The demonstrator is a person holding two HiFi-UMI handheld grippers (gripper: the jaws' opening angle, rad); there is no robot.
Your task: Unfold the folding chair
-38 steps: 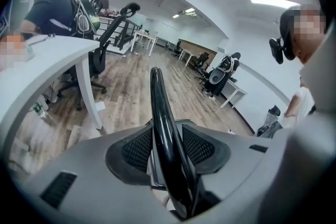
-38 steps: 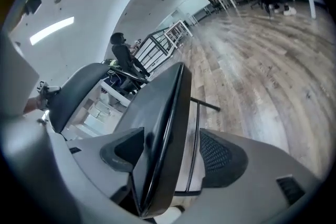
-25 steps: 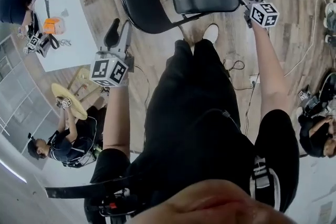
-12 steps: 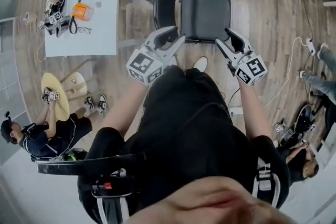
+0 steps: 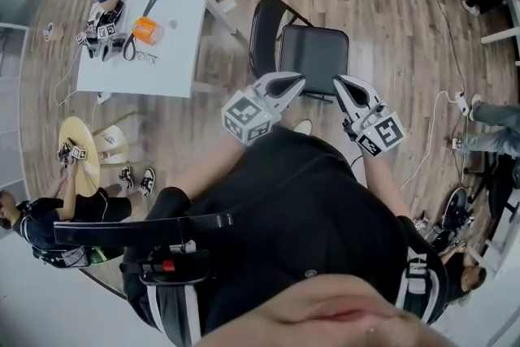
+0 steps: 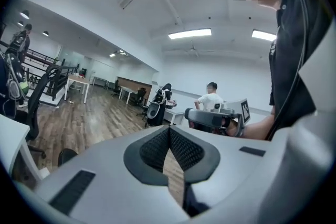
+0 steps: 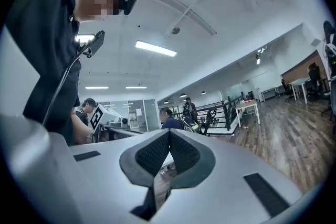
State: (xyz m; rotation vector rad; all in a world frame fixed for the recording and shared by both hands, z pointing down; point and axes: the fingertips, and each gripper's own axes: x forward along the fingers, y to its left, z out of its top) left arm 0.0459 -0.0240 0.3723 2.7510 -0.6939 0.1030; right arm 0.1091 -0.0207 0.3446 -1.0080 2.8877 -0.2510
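While the folding chair (image 5: 314,54) was seen standing open on the wood floor (image 5: 390,4), the left gripper (image 5: 289,84) and right gripper (image 5: 344,88) were held up near it, their jaws pressed together on nothing.

The folding chair (image 5: 314,57) has a matt black padded seat and a thin dark metal frame, and the floor (image 5: 382,4) is brown wood planking with a faint sheen. The worktop (image 5: 172,53) is smooth matt white. The left tongs (image 5: 297,80) and right tongs (image 5: 338,82) are smooth pale-grey plastic with dark, finely ribbed pads (image 6: 187,148).
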